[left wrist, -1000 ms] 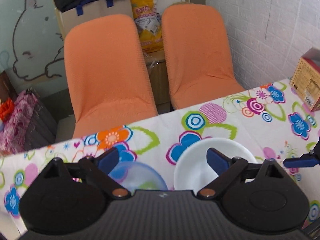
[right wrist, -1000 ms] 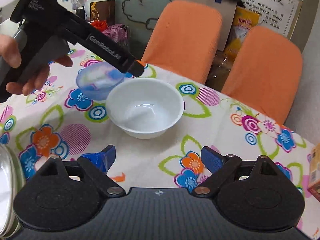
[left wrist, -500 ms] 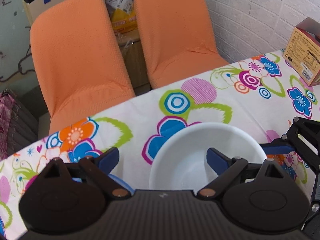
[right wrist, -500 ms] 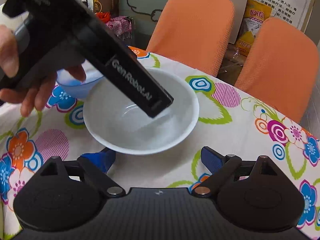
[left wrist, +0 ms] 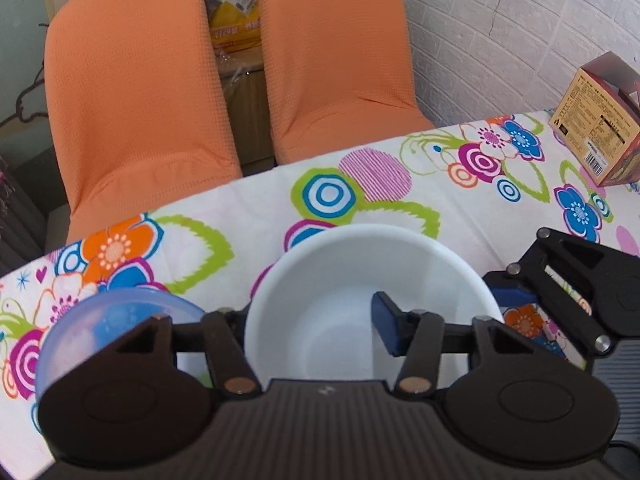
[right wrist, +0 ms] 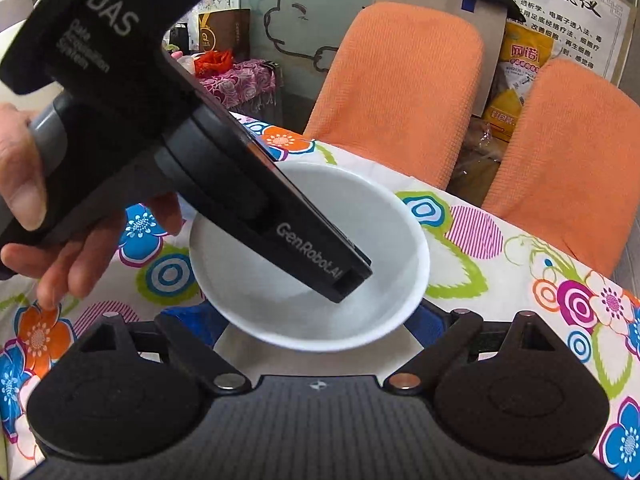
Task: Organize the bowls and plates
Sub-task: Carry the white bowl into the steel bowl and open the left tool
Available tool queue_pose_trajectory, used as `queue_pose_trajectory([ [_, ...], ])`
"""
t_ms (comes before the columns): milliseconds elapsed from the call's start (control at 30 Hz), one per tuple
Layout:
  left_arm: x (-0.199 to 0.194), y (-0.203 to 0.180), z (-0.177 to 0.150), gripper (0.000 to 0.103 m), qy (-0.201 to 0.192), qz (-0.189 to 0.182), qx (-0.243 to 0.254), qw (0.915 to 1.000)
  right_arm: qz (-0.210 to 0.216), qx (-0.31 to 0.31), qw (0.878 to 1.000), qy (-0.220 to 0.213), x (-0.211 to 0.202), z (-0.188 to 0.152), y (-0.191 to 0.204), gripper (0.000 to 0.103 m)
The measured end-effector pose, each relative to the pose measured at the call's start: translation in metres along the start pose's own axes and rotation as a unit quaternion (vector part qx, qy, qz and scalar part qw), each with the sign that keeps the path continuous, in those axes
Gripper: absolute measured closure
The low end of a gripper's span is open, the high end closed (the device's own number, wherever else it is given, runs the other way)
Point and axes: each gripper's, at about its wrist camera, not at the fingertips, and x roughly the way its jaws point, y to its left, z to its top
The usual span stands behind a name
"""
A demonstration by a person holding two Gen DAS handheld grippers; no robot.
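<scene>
A white bowl (left wrist: 352, 280) (right wrist: 376, 216) stands on the flowered tablecloth (left wrist: 248, 208). My left gripper (left wrist: 312, 326) straddles the bowl's near-left rim, its right pad (left wrist: 386, 328) inside the bowl and its left finger hidden outside the wall; the jaws have narrowed, and contact with the rim is unclear. It shows as a black body in the right wrist view (right wrist: 304, 252). My right gripper (right wrist: 316, 326) (left wrist: 520, 292) is open, its blue pads on either side of the bowl's near edge. A translucent blue bowl (left wrist: 100, 320) stands left of the white one.
Two orange chairs (left wrist: 136, 92) (left wrist: 340, 52) stand past the table's far edge. A cardboard box (left wrist: 600, 128) sits on the table at the far right. A white brick wall (left wrist: 500, 20) is behind it.
My left gripper has moved right from the blue bowl to the white bowl and narrowed over its rim. My right gripper has moved forward to the bowl's near edge.
</scene>
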Motion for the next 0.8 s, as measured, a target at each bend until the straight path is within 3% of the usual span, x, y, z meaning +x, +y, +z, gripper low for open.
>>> queue_pose_trajectory([
  [133,-0.003,0.008,0.0,0.061,0.003,-0.023,-0.013,0.9997,0.01,0.004,1.0,-0.002,-0.003,0.004,-0.002,0.025],
  [467,-0.023,0.002,0.001,0.062,-0.01,-0.052,-0.024,0.9983,-0.007,-0.024,0.999,-0.021,-0.024,0.005,0.006,0.025],
  [800,-0.083,-0.047,-0.017,0.063,-0.046,-0.036,-0.005,0.9983,-0.025,-0.025,0.998,-0.048,-0.085,-0.006,0.02,0.025],
])
